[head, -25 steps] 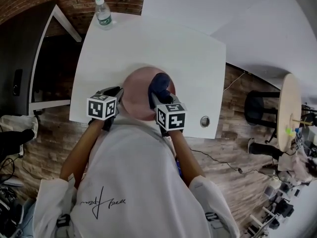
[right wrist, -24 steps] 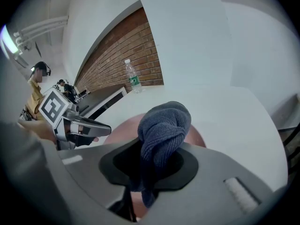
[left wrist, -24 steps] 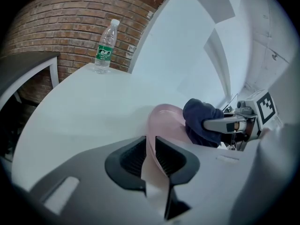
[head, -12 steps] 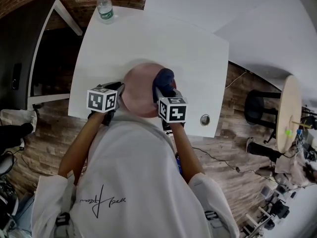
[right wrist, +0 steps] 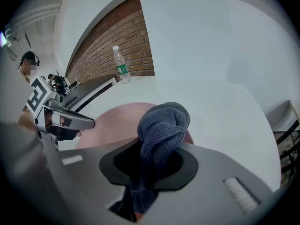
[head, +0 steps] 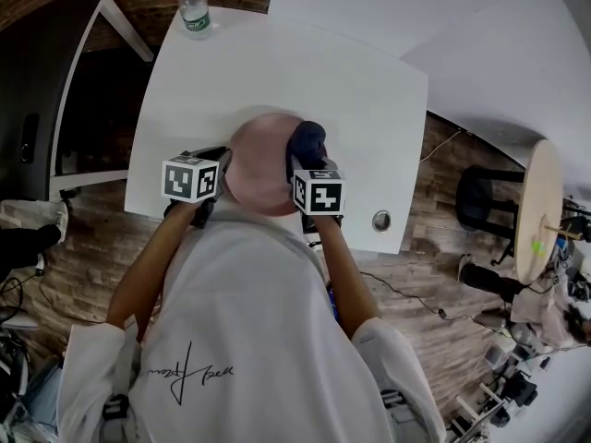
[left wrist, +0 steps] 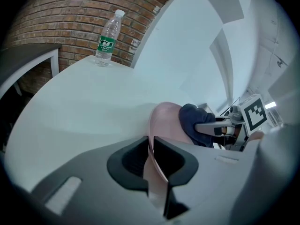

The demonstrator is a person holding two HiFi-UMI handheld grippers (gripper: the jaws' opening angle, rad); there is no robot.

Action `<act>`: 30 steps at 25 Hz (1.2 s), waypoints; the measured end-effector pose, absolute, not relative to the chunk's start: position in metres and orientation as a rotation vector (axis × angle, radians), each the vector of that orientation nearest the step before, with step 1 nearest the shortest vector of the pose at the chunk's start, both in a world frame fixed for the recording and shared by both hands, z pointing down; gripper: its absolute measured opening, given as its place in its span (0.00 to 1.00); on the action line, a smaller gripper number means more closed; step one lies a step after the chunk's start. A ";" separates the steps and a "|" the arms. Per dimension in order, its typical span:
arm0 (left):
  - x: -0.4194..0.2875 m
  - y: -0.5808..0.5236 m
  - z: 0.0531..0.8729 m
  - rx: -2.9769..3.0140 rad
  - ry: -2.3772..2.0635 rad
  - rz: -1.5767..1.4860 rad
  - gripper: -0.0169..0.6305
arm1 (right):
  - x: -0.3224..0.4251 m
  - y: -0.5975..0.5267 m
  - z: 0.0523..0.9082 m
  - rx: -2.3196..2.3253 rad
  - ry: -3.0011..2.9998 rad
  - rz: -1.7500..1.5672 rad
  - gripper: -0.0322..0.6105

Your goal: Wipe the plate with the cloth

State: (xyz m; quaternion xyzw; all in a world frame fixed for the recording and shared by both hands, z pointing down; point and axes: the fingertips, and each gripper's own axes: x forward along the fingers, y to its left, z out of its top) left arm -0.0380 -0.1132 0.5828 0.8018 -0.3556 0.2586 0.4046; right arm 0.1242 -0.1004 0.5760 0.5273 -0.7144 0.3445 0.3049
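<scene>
A pink plate [head: 259,164] lies on the white table [head: 277,72] near its front edge. My left gripper [head: 220,160] is shut on the plate's left rim; in the left gripper view the rim [left wrist: 154,146] runs edge-on between the jaws. My right gripper [head: 303,160] is shut on a dark blue cloth [head: 307,141], which rests bunched on the plate's right side. The cloth [right wrist: 161,125] bulges out of the right jaws over the plate [right wrist: 112,123]. Across the plate, the left gripper view shows the cloth [left wrist: 194,123] with the right gripper behind it.
A clear water bottle with a green label [head: 192,12] stands at the table's far left corner, also seen as a bottle [left wrist: 108,39] before a brick wall. A round hole [head: 380,220] sits in the table's near right corner. A round side table [head: 540,206] stands right.
The right gripper and cloth have shifted a little rightward and farther across the plate. The left gripper still holds the rim in about the same place.
</scene>
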 end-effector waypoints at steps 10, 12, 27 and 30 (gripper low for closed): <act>-0.039 -0.113 0.582 2.021 -0.907 0.667 0.09 | 0.129 -0.112 0.590 1.371 -1.806 0.863 0.18; -0.039 -0.113 0.583 2.026 -0.908 0.674 0.09 | 0.127 -0.116 0.593 1.348 -1.798 0.832 0.18; -0.040 -0.112 0.584 2.045 -0.890 0.691 0.10 | 0.117 -0.127 0.597 1.258 -1.728 0.689 0.19; -0.039 -0.111 0.584 2.045 -0.889 0.692 0.10 | 0.116 -0.130 0.597 1.249 -1.730 0.675 0.19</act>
